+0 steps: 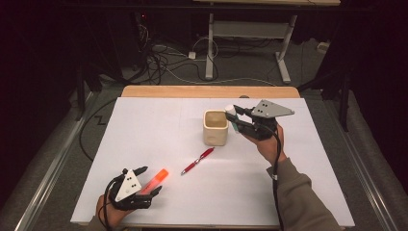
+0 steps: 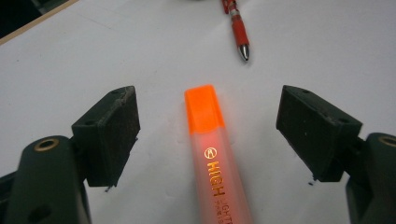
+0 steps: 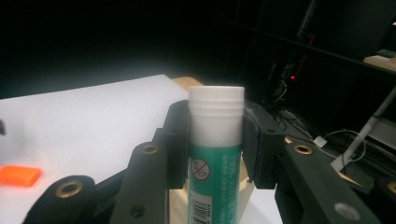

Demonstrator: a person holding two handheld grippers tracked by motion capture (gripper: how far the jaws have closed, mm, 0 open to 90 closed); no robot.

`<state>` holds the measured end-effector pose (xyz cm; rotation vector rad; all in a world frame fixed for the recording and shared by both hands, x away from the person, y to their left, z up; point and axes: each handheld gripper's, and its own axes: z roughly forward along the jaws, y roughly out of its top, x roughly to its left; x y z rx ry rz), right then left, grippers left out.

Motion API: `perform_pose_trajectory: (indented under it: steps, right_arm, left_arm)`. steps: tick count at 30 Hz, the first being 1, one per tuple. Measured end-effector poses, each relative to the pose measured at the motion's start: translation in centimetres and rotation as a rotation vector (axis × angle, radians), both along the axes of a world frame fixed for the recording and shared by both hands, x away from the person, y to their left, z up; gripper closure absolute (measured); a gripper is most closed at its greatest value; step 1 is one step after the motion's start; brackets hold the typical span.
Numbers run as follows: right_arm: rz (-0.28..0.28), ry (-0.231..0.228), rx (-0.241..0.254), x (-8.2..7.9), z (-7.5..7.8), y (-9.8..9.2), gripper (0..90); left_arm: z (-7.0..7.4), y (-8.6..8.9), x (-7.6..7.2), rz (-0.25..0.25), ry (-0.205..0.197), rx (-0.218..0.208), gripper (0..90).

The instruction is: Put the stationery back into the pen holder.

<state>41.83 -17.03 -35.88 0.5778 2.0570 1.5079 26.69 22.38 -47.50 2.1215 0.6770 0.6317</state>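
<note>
The glue stick [image 3: 215, 154], a green-labelled tube with a white cap, stands clamped between the two black jaws of the right gripper [image 1: 235, 117], which press on it from both sides just below the cap. In the high view that gripper is held up off the table right beside the cream cup [image 1: 215, 127], on the cup's right, with the white cap of the stick just above and beside the cup's rim; the person's right hand [image 1: 268, 144] and olive sleeve reach in toward it from below. The cup is the landmark here: it stands on the white table sheet [image 1: 159, 120], a little beyond the middle.

Nearer the person than the cup, and slightly to its left, lies a red pen [image 1: 197, 160], slanted, with its silver tip pointing away from the cup (in the left gripper view that tip points toward the camera). Farther still from the cup, down toward the near left corner of the sheet, an orange highlighter [image 2: 210, 154] lies flat on the sheet between the jaws of the left gripper [image 1: 150, 180]. Those jaws stand wide apart, one on each side of the highlighter and touching neither side of it, so nothing is held there. The highlighter's orange cap end points toward the pen and the cup.
</note>
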Motion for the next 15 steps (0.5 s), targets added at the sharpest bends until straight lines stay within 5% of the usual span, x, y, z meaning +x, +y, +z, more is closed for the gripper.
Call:
perform_pose_trajectory:
  steps: [15]
  right_arm:
    - [0.008,0.009,0.054,1.7,0.5,2.1,65.7]
  left_arm:
    - [-0.1,0.0,0.1,-0.003,0.002,0.003,20.8]
